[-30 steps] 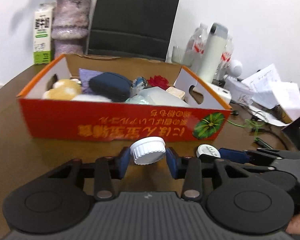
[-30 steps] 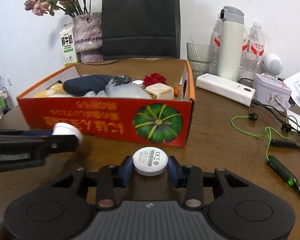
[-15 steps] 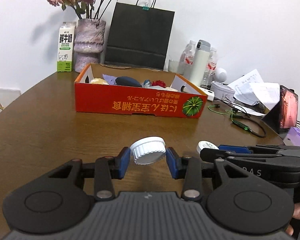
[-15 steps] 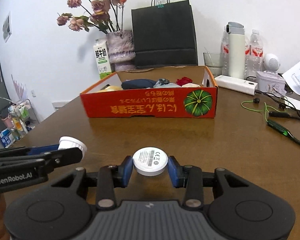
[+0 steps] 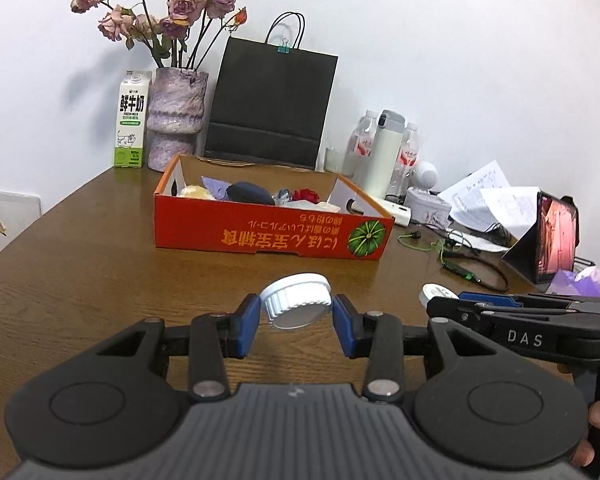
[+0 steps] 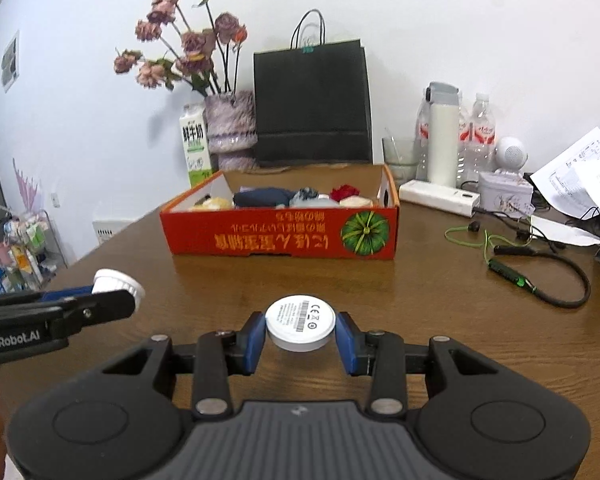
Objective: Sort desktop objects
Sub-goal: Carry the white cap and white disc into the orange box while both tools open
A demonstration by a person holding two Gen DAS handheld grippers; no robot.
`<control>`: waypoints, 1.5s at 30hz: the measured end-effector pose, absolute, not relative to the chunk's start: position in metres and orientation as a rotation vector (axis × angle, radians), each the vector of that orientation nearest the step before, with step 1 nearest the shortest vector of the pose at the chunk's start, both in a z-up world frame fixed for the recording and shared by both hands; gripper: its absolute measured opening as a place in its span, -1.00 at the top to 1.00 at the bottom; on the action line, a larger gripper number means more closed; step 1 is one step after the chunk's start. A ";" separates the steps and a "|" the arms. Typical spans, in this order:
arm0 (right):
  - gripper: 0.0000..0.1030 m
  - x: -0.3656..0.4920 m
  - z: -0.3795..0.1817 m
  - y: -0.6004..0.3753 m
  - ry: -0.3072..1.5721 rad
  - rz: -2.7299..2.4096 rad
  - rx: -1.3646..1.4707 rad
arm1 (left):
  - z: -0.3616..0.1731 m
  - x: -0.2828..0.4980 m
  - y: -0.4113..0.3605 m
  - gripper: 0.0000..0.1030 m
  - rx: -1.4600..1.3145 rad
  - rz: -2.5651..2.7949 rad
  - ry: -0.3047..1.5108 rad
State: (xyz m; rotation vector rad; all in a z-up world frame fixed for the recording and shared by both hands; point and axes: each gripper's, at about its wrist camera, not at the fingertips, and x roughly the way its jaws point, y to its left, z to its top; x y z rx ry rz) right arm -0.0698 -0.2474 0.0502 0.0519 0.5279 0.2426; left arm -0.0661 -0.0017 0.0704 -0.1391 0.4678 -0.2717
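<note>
Left gripper [image 5: 296,314]: blue fingers [image 5: 246,322] clenched on a ribbed white cap [image 5: 296,300], tilted, held above the table [image 5: 80,280]. Right gripper [image 6: 300,338]: fingers clasping a flat white disc [image 6: 300,322] with a printed label facing up. Bare brown table surface lies between both grippers and the red cardboard box [image 5: 260,236], which stands well apart from them; table edge curves away at left. Box, open-topped: dark blue pouch [image 5: 248,193], red rose [image 5: 306,195], pale yellow items, purple piece, others unclear. Behind box: milk carton [image 5: 132,120], vase of dried roses [image 5: 176,120], black paper bag [image 5: 270,100], bottles. Right of box: green cable [image 6: 496,256], papers. Left view alone: propped tablet [image 5: 552,236]. Right view alone: cluttered rack [image 6: 16,252] beyond the table's left edge
</note>
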 end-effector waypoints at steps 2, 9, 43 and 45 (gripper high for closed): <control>0.28 -0.066 0.055 -0.251 0.516 0.250 0.060 | 0.073 -0.061 -0.001 0.22 -0.144 -0.270 0.463; 0.28 -0.021 0.096 -0.259 0.445 0.282 0.054 | 0.107 -0.003 -0.003 0.22 -0.158 -0.327 0.413; -0.52 0.213 0.110 -0.290 0.694 0.178 0.192 | 0.109 0.197 -0.029 -0.98 -0.187 -0.318 0.637; -0.53 0.208 0.113 -0.284 0.694 0.177 0.170 | 0.114 0.195 -0.024 -1.00 -0.157 -0.279 0.642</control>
